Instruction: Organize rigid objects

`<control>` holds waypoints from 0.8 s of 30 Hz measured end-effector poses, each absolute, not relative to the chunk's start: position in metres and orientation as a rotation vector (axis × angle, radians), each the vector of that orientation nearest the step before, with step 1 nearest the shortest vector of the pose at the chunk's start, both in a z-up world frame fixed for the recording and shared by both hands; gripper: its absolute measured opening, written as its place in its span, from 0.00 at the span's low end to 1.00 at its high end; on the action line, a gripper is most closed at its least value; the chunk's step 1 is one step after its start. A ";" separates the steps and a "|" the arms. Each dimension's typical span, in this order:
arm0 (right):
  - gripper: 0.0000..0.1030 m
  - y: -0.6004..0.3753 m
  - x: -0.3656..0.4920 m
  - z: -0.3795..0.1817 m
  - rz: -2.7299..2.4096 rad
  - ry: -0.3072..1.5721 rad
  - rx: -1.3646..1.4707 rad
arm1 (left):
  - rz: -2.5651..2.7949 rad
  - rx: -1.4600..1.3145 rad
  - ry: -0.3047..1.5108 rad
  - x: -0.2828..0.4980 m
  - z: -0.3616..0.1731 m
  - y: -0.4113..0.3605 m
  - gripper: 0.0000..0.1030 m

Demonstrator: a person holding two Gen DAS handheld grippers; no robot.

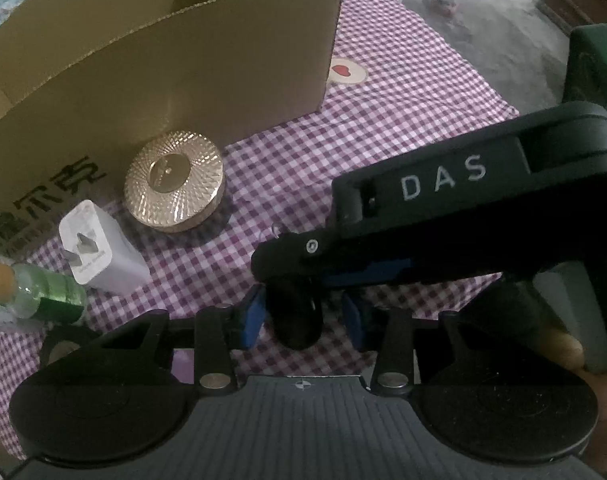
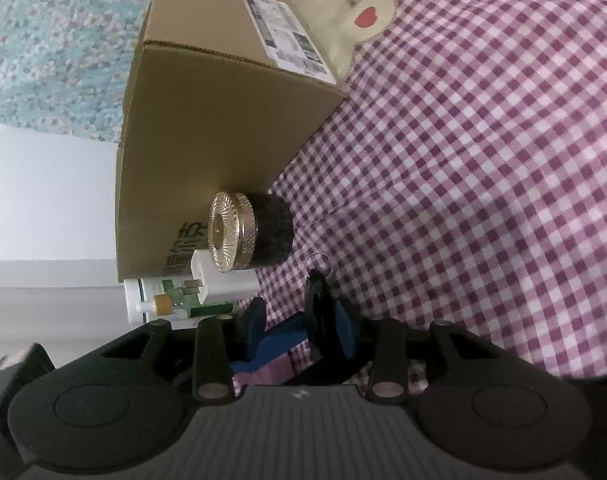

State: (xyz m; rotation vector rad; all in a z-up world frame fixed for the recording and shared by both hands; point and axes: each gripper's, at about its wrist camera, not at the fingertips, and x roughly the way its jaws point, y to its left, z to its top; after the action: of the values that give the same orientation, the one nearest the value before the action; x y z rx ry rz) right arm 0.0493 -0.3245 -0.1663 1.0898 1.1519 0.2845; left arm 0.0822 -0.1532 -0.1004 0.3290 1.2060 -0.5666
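A small black object with a key ring (image 1: 297, 320) sits between my left gripper's blue pads (image 1: 255, 316). My right gripper (image 1: 287, 256) reaches in from the right and its fingertips meet the same black object (image 2: 317, 304); its blue pads (image 2: 343, 324) flank it. Both grippers look closed on it. A gold-lidded jar (image 1: 174, 186) stands by the open cardboard box (image 1: 183, 60); it also shows in the right wrist view (image 2: 243, 236). A white charger plug (image 1: 99, 250) lies left of the jar.
A green glass bottle with a cork (image 1: 35, 292) lies at the left edge. The table has a purple checked cloth (image 1: 383, 120) with a heart patch. A white tube (image 2: 143, 300) lies behind the charger. Concrete floor lies beyond the table's far edge.
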 end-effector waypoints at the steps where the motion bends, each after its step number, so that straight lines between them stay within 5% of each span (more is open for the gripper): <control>1: 0.36 -0.322 0.051 -0.166 0.287 1.149 1.083 | -0.563 0.331 1.201 0.083 -0.100 -0.153 0.38; 11: 0.19 -0.307 0.060 -0.163 0.278 1.121 0.999 | -0.529 0.306 1.179 0.085 -0.092 -0.141 0.24; 24: 0.18 -0.310 0.039 -0.118 0.277 1.031 0.935 | -0.558 0.236 1.064 0.061 -0.044 -0.134 0.21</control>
State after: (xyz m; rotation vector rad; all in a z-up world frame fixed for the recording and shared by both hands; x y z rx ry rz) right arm 0.0390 -0.3095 -0.1181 0.9350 1.0306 0.2768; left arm 0.0611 -0.1342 -0.0435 0.2362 1.0644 -0.5584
